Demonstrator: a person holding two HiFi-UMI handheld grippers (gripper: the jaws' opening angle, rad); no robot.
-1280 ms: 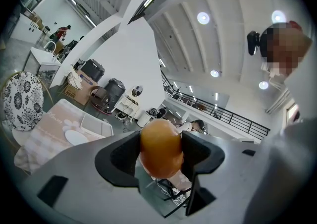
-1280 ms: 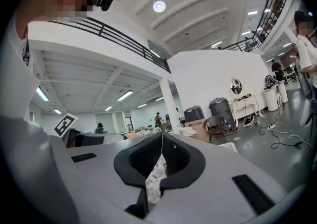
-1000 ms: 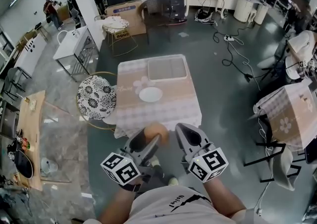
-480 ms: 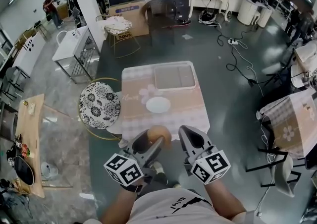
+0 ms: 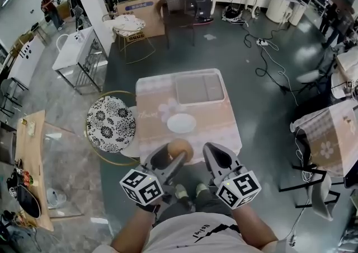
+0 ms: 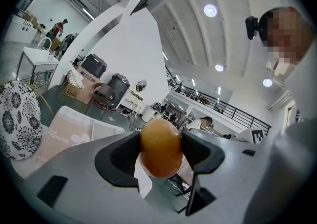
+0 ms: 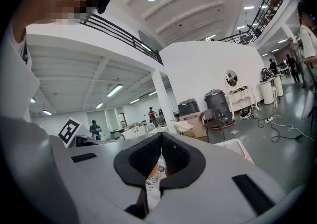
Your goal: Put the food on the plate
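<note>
Grip on the left: clamping a round, orange-brown piece of food (image 6: 161, 148) between the jaws of the left gripper (image 5: 173, 155), squeezing it across its widest part and holding it in the air by the near edge of the worktop (image 5: 224, 131), not yet over the plate. Holding the right gripper (image 7: 161, 142) clenched on nothing, jaws meeting tip to tip, just beside the left one. Aiming, by the look of it, for the white plate (image 5: 182, 123), lying bare in the middle of the checked cloth with a shallow tray (image 5: 199, 88) just beyond it (and a flower-patterned stool (image 5: 111, 123) standing at the worktop's left side).

Risking a few things from here:
- Gripping a smooth, rounded thing at only two small patches, so probably inviting a slip or a roll out of the jaws under any sudden swing.
- Squeezing harder and possibly denting or splitting it, if soft (hard to tell whether bun or fruit).
- Letting go too high above the plate and likely sending it bouncing or rolling over the rim onto the cloth, perhaps off the worktop.
- Overshooting and probably landing it in the tray instead.
- Coming in too low and likely knocking the worktop's edge or nudging the plate away.
</note>
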